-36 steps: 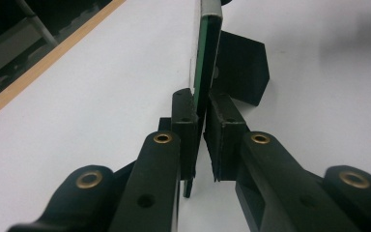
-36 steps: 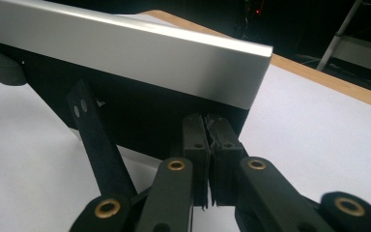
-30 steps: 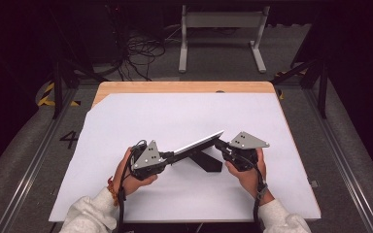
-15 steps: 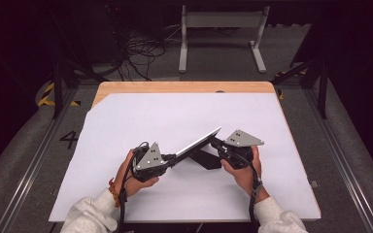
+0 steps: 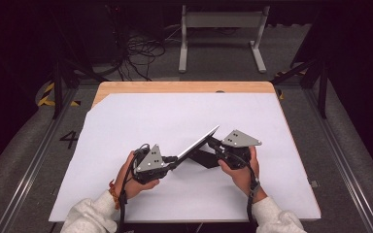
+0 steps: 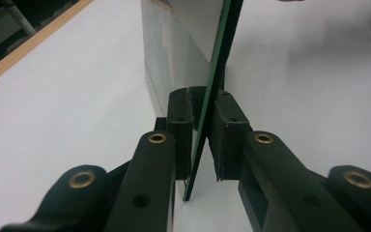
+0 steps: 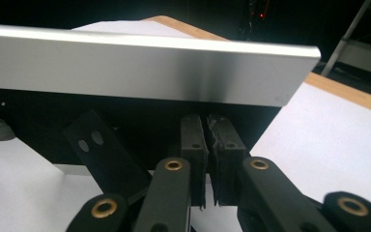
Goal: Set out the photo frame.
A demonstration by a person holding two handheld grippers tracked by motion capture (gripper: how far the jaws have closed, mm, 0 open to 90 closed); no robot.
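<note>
Both claws have hold of one thin silver panel (image 5: 197, 143), which slants above the white surface (image 5: 141, 116). My left claw (image 5: 174, 159) pinches its lower edge; seen from that claw, the panel stands edge-on between nearly shut jaws. My right claw (image 5: 212, 142) is clamped on the panel's dark hinged stand (image 7: 96, 140), just under the silver face.

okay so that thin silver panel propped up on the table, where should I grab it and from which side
Grip the silver panel by an end edge, jaws straddling its thin sheet, coming in level from the side. It stands tilted off the white table, so both faces are exposed. The left gripper pinches its low end that way; the right gripper takes hold near its raised end.
</note>
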